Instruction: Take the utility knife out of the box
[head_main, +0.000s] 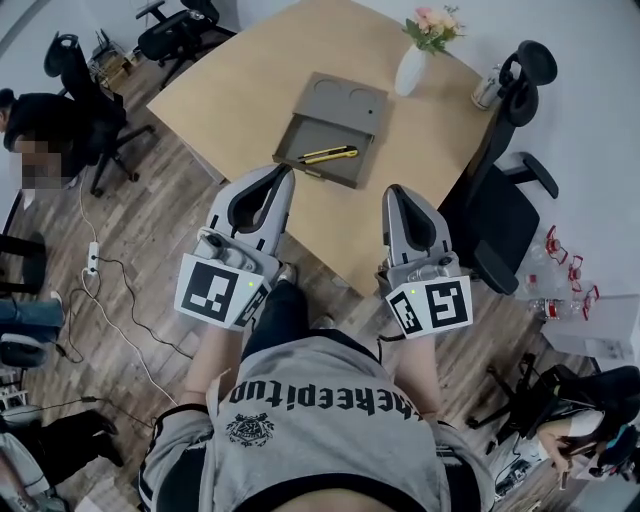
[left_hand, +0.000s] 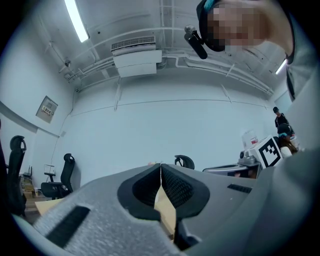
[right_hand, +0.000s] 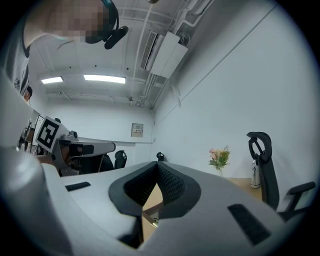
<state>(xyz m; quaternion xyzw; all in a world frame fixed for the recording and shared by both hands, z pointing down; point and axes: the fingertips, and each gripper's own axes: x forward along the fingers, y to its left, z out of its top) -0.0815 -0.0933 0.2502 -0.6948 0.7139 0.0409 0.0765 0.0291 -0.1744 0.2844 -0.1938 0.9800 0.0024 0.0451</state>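
Note:
A yellow-and-black utility knife (head_main: 330, 154) lies inside an open grey box (head_main: 318, 128) on the wooden table (head_main: 240, 90); the box's lid lies flat behind it. Both grippers hover short of the table's near edge and point toward the box. My left gripper (head_main: 284, 171) is shut with nothing in it, its tip just in front of the box's near-left corner. My right gripper (head_main: 392, 190) is also shut and empty, to the right of the box. In each gripper view the ribbed pads meet at the tip, on the left gripper (left_hand: 160, 167) and the right gripper (right_hand: 157, 165).
A white vase with flowers (head_main: 411, 68) and a metal bottle (head_main: 487, 88) stand at the table's far right. A black office chair (head_main: 505, 215) sits by the right edge. More chairs (head_main: 85, 95), a seated person and floor cables (head_main: 100, 300) are on the left.

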